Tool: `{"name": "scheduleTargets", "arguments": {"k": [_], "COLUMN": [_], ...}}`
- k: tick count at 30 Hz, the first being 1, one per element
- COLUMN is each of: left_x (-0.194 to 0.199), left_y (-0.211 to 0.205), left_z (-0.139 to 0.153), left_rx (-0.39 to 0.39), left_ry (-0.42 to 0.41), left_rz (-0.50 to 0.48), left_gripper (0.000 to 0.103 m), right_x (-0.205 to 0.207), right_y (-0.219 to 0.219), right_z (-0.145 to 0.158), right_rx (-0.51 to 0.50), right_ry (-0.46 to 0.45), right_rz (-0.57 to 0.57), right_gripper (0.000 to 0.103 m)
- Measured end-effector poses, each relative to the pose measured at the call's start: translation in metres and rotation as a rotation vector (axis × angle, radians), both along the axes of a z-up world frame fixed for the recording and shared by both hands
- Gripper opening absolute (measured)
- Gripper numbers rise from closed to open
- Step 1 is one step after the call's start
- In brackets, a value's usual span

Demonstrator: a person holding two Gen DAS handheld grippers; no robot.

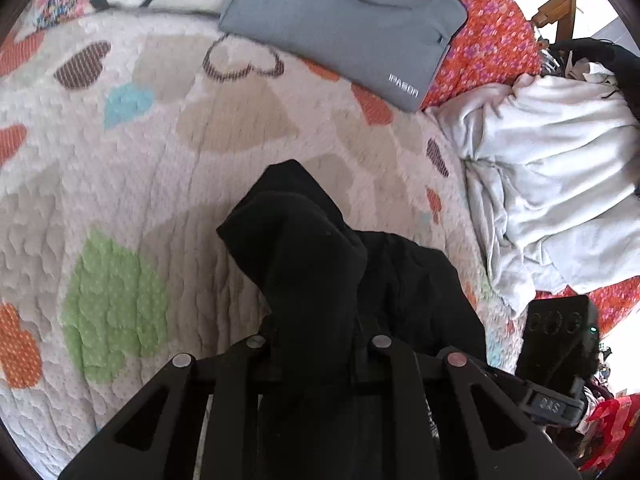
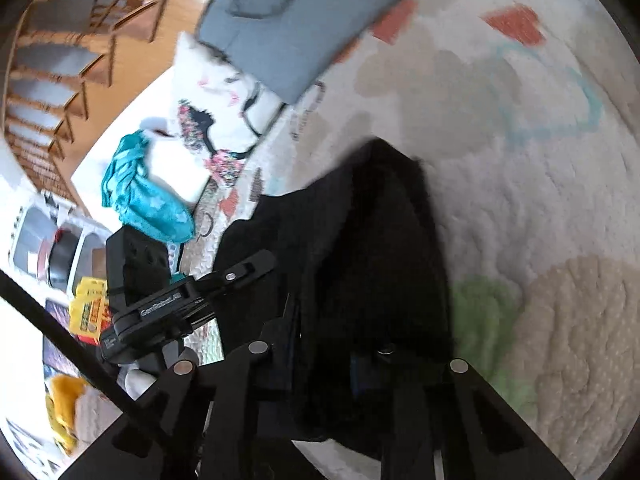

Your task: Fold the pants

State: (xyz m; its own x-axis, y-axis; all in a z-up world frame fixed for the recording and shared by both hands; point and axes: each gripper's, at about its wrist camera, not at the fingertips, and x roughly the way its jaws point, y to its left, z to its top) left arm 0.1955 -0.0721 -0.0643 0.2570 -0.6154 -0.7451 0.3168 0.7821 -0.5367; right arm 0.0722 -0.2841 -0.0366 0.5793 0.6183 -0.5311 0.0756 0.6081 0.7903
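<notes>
Closest to the left wrist camera is the left gripper (image 1: 316, 354), and its two black fingers are pressed together on a bunch of the soft black pants (image 1: 320, 256). The cloth sticks up between the fingers like a small hill, and the rest of it spreads out on the white bumpy quilt with colored hearts (image 1: 132, 168). In the right wrist view, the right gripper (image 2: 324, 354) also has its fingers squeezed on the black pants (image 2: 360, 240), which hang dark and loose over the same quilt (image 2: 520, 184). The left gripper (image 2: 168, 312) shows there too, just beside the pants on their left. A flat gray bag with small white letters (image 1: 344, 20) lies on the quilt, well beyond the pants. A crumpled white cloth (image 1: 552, 184) sits to the right of the pants, at the quilt's edge. A bright blue cloth (image 2: 140, 192) lies off to the left of the pants, near a white flowered pillow (image 2: 212, 120).
</notes>
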Motion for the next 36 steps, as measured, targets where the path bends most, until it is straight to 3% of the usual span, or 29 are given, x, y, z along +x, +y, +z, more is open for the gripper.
{"name": "scheduleTargets", "arguments": {"k": [4,6,8,10,12,14,17,20,21,22,23,25,31,36], "left_x": [0.009,0.010,0.011,0.013,0.012,0.011,0.014,0.021,0.023,0.022,0.021,0.013,0.023,0.060], "left_y": [0.006,0.005,0.006,0.014,0.023,0.027,0.024,0.017,0.014,0.011,0.009,0.007,0.016,0.008], "left_z": [0.000,-0.009,-0.020,-0.024,-0.024,-0.025,-0.038,-0.049,-0.048,-0.046,-0.044,-0.031,-0.003,0.008], "left_rx": [-0.003,0.028,0.071,0.028,-0.011,-0.004,0.000,-0.034,-0.035,-0.040,-0.043,-0.020,-0.038,0.014], "left_ry": [0.010,0.019,0.017,0.040,0.045,0.033,0.070,0.103,0.105,0.107,0.112,0.060,0.017,-0.017], "left_rz": [0.027,0.022,0.024,0.039,0.044,0.039,0.009,0.009,0.012,0.007,0.001,-0.008,0.027,0.062], "left_gripper": [0.017,0.019,0.020,0.024,0.028,0.041,0.053,0.054,0.053,0.032,0.026,0.022,0.022,0.022], "right_x": [0.010,0.008,0.000,-0.010,-0.019,-0.020,-0.006,0.010,0.015,0.020,0.024,0.026,0.031,0.066], "right_y": [0.003,0.001,-0.001,-0.004,-0.008,-0.011,-0.009,-0.003,0.000,0.005,0.010,0.015,0.023,0.022], "right_z": [0.012,0.004,-0.007,-0.015,-0.021,-0.028,-0.041,-0.049,-0.048,-0.047,-0.047,-0.044,-0.012,0.002], "right_rx": [-0.073,-0.099,-0.158,-0.195,-0.182,-0.142,-0.074,-0.043,-0.034,-0.027,-0.021,-0.014,-0.068,-0.108], "right_ry": [0.006,0.049,0.098,0.112,0.108,0.103,0.091,0.070,0.059,0.062,0.076,0.086,0.027,0.009], "right_rz": [0.014,0.014,-0.003,-0.024,-0.034,-0.026,-0.001,-0.016,-0.017,0.003,0.020,0.045,0.062,0.043], "right_gripper": [0.022,0.027,0.039,0.045,0.051,0.062,0.062,0.070,0.070,0.067,0.049,0.033,0.030,0.030]}}
